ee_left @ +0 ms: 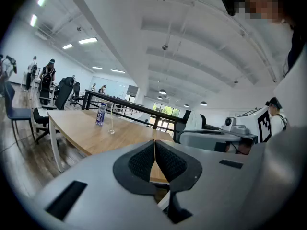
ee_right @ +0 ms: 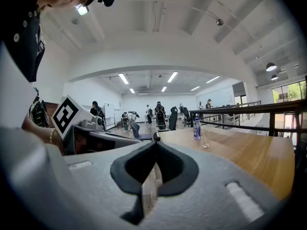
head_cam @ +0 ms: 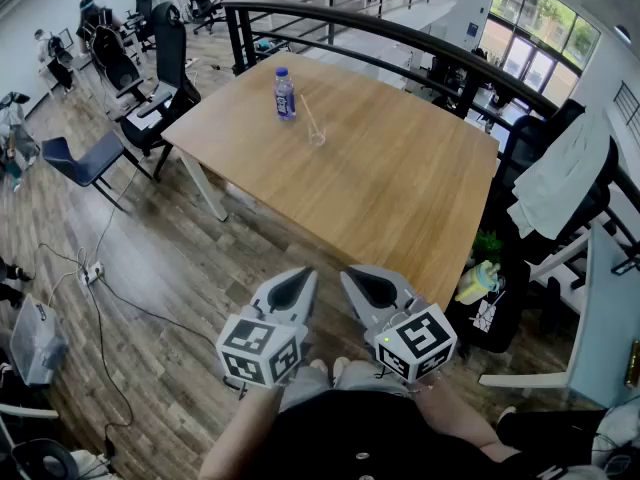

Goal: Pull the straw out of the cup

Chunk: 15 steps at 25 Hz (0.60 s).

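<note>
A small clear cup [head_cam: 316, 137] stands on the wooden table [head_cam: 400, 198] toward its far side, and a thin straw [head_cam: 308, 114] leans out of it to the upper left. The cup [ee_left: 112, 130] also shows far off in the left gripper view, and the cup [ee_right: 205, 144] in the right gripper view. My left gripper [head_cam: 306, 274] and right gripper [head_cam: 348, 273] hang side by side in front of the person's body, short of the table's near edge and far from the cup. Both are shut with nothing between the jaws, as the left gripper [ee_left: 154, 143] and right gripper [ee_right: 155, 144] views show.
A water bottle [head_cam: 285, 93] with a blue label stands just left of the cup. Office chairs [head_cam: 165, 88] stand left of the table, a black railing [head_cam: 400, 38] runs behind it, and cables [head_cam: 100, 298] lie on the floor. A chair draped with a jacket [head_cam: 560, 178] is at the right.
</note>
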{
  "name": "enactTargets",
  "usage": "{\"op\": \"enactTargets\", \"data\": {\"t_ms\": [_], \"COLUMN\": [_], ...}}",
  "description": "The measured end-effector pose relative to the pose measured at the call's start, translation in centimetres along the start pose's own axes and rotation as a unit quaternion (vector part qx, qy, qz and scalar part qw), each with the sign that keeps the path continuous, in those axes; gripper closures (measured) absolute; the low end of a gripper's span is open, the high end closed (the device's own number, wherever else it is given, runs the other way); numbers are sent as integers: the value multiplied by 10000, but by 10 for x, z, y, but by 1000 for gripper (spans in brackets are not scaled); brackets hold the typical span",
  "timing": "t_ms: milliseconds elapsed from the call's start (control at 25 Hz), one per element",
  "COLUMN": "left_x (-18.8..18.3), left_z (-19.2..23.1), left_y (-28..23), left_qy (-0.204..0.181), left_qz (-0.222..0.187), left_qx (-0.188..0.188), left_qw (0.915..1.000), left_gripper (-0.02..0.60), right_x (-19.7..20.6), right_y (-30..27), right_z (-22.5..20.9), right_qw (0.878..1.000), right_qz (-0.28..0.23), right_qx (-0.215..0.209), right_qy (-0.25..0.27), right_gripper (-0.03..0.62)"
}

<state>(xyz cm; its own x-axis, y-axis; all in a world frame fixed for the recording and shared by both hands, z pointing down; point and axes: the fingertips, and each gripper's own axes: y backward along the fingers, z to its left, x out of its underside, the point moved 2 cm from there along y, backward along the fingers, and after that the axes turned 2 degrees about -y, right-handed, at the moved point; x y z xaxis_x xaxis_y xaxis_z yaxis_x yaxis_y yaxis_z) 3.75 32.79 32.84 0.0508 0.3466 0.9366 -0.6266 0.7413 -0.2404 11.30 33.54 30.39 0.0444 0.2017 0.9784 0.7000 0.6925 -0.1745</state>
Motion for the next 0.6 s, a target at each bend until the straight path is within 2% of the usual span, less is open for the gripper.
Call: {"op": "enactTargets", "data": {"t_ms": [240, 440, 600], "left_x": [5, 11, 17], "left_z": [8, 8, 9], "left_y": [-6, -10, -15], "left_qy": [-82, 134, 156], "left_qz": [116, 188, 218], "left_qx": [-48, 27, 71], "left_qw": [9999, 9997, 9996], "left_gripper": [563, 563, 563], "right_x": [3, 9, 16], "right_y": [-8, -9, -9], "right_z": [-3, -7, -16], "right_qw": [10000, 9999, 9997], "right_qz": [15, 119, 141], "right_qx": [28, 73, 111], "right_qy": [-25, -28, -162], "right_gripper": [595, 595, 595]}}
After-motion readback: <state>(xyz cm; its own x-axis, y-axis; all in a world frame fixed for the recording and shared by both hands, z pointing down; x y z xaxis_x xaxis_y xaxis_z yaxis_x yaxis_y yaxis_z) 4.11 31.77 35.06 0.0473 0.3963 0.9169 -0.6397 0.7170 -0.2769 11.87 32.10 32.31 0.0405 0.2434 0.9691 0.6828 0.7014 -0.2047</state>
